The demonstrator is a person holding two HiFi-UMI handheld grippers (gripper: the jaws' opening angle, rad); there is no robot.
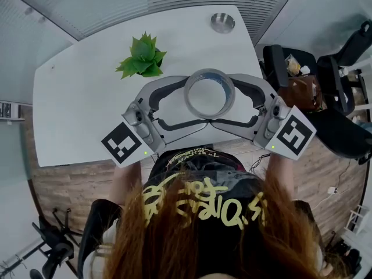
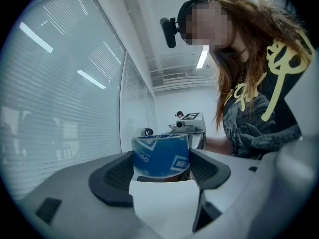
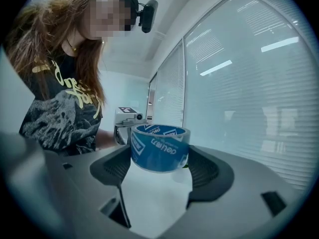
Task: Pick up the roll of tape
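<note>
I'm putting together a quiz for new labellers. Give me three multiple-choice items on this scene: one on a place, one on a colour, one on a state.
1. In the head view, where is the green plant relative to the roll of tape? A) lower right B) upper left C) inside it
2. What colour is the roll's outer band? A) blue B) red C) yellow
3. How does the left gripper stand? A) shut, empty B) open, far from the roll C) jaws pressed on the roll
Answers: 1 B, the plant lies up and left of it; 2 A, both gripper views show blue; 3 C, its jaws touch the roll's sides.
</note>
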